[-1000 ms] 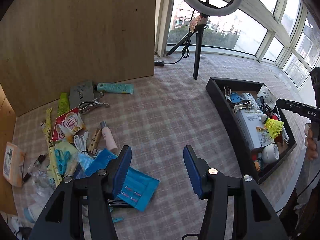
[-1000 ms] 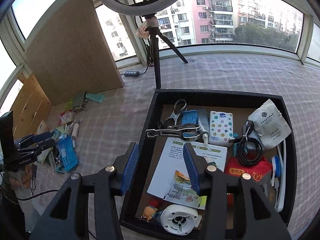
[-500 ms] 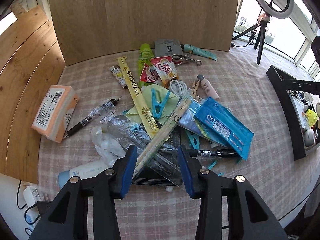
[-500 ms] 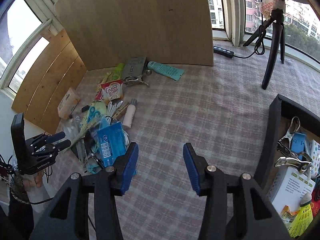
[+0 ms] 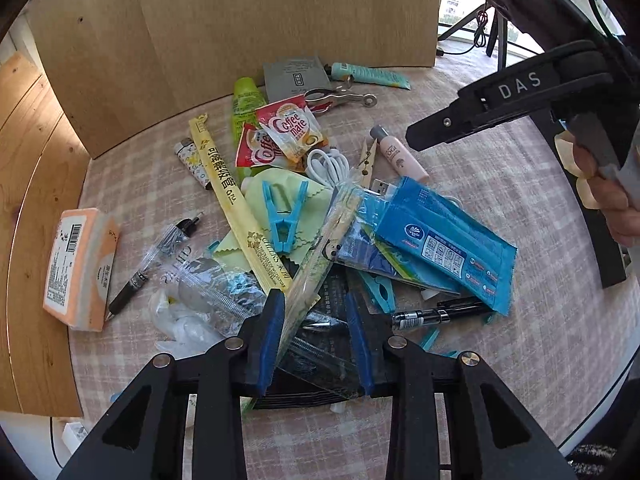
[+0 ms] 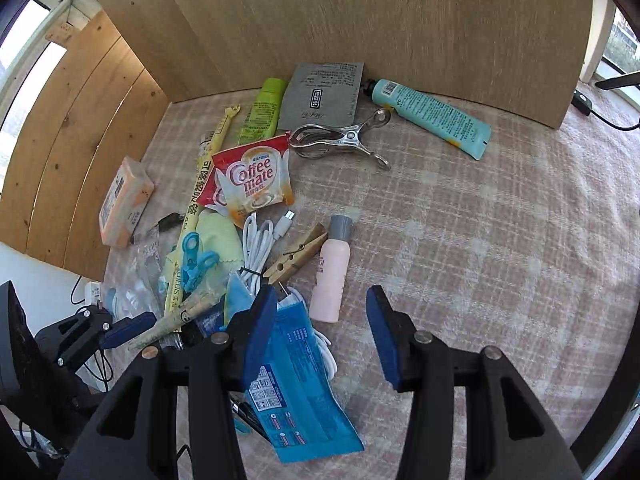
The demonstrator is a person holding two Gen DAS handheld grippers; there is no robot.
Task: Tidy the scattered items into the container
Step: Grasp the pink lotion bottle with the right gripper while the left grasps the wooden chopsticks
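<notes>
Scattered items lie in a heap on the checked cloth. My left gripper (image 5: 314, 336) is low over the heap's near edge, its jaws closing. A clear-wrapped chopstick packet (image 5: 320, 252) and a clear bag over a dark item run between its pads, which are not clamped on them. It also shows as my left gripper (image 6: 128, 328) in the right wrist view. My right gripper (image 6: 322, 332) stands open just short of a pink bottle (image 6: 332, 276), its left finger over a blue tissue pack (image 6: 296, 392). In the left wrist view my right gripper (image 5: 416, 138) hangs above the pink bottle (image 5: 400, 156).
Coffee mate sachets (image 6: 256, 180), a metal clip (image 6: 336, 140), a teal tube (image 6: 432, 116), a white cable (image 6: 260, 248), a wooden peg (image 6: 296, 258) and an orange box (image 6: 124, 204) lie about. Wooden boards wall the back and left. The black tray's edge (image 5: 608, 248) is at the right.
My left gripper came down onto the heap and its jaws narrowed. My right gripper swung from above the black tray over to the heap, near the pink bottle.
</notes>
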